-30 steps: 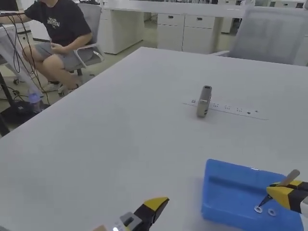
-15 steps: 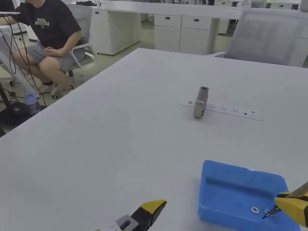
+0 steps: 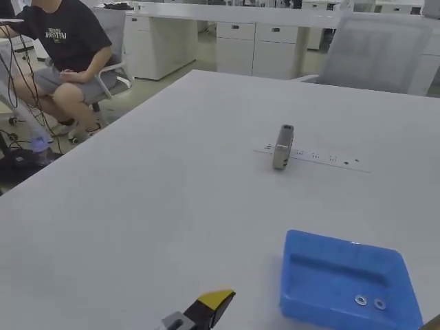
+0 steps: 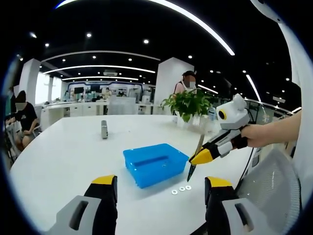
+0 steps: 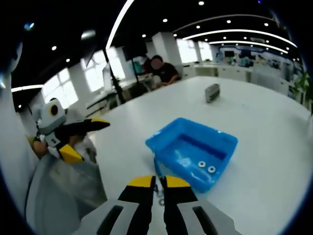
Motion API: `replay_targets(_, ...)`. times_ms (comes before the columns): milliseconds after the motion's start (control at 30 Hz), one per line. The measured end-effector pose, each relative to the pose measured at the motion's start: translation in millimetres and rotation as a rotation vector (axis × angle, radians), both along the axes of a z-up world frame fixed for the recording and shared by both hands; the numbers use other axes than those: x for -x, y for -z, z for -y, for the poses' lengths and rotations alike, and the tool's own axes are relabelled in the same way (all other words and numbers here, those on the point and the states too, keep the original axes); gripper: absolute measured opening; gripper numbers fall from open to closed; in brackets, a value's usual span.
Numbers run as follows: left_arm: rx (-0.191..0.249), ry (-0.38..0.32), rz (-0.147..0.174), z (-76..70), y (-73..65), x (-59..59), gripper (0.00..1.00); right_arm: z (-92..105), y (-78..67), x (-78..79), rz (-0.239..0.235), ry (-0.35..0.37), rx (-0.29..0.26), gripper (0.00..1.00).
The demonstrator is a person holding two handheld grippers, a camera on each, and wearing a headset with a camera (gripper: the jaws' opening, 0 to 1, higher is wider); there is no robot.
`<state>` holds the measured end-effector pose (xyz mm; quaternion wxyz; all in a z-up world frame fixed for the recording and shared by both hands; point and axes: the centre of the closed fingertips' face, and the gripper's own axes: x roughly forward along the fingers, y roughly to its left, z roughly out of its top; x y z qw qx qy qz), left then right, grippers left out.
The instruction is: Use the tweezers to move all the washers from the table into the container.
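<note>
The fingers (image 5: 141, 186) of your right gripper (image 5: 160, 182) are squeezed together on the tweezers (image 4: 190, 172), whose thin points hang down past the yellow tips. Just below those points three washers (image 4: 182, 189) lie in a short row on the white table (image 4: 73, 152); whether the points touch one, I cannot tell. Straight ahead of these fingers sits the blue container (image 5: 166, 156), and two washers (image 5: 201, 164) lie flat side by side on its floor, small bright rings with dark holes. Your left gripper (image 4: 160, 179) has its fingers (image 4: 105, 193) spread wide with nothing between them; the container and the row of three lie ahead of them, beyond the gap.
</note>
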<state>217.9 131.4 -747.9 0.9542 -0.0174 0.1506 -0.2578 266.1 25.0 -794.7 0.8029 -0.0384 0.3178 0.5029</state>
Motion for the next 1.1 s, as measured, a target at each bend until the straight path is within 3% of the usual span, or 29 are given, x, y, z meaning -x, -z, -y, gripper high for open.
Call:
replay_targets(267,-0.008,-0.001,-0.004,-0.6,1.3,0.1,0.73,-0.1,12.1,8.2,-0.044,-0.002,0.016,0.04)
replay_targets(733,-0.01,-0.001,-0.004,-0.7,1.6,0.4,0.72,0.7,16.0,11.1,-0.025,-0.015,0.037,0.04)
replay_targets(967,-0.016,0.0,-0.006,-1.1,2.4,0.6,0.71,-5.3,14.2,21.4,0.06,-0.098,0.1,0.04)
replay_targets(1100,-0.022,0.0,-0.006,-1.4,2.8,0.5,0.71,-9.9,14.4,27.3,0.131,-0.167,0.145,0.04)
